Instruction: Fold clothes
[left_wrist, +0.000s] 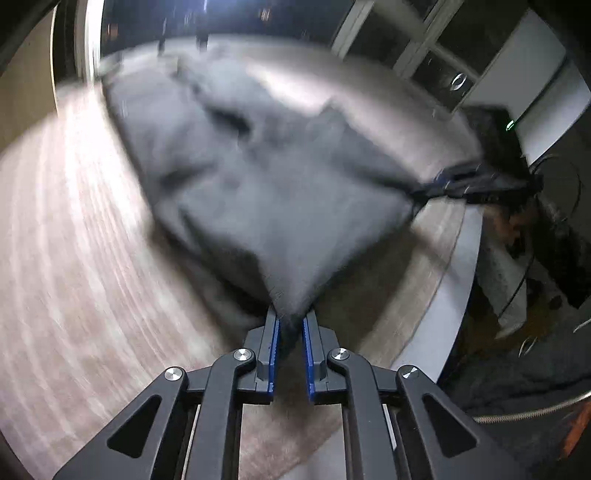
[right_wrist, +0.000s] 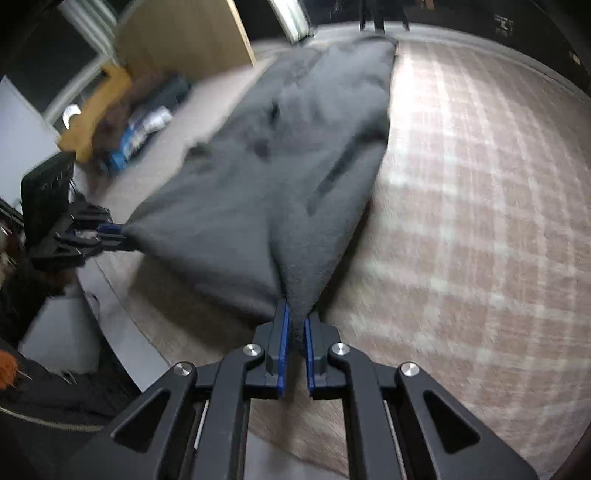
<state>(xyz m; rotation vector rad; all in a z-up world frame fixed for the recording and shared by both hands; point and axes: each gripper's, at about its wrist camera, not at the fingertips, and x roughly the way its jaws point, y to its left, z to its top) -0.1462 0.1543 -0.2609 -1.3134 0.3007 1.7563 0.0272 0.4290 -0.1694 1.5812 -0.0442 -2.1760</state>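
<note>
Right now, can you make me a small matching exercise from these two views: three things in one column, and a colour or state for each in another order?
Things:
1. left gripper
2. garment
3. checked cloth

States:
a. pinkish with pale lines, lying under the garment
b. dark grey, stretched between both grippers
c. clamped on one near corner

Pairs: 1-c, 2-b, 3-a. The right gripper clamps the other near corner.

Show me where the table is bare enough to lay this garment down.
Bare checked tablecloth lies beside the grey garment on the right tongs side. The left tongs side is tighter: a narrow strip before the table edge, clutter beyond.
</note>
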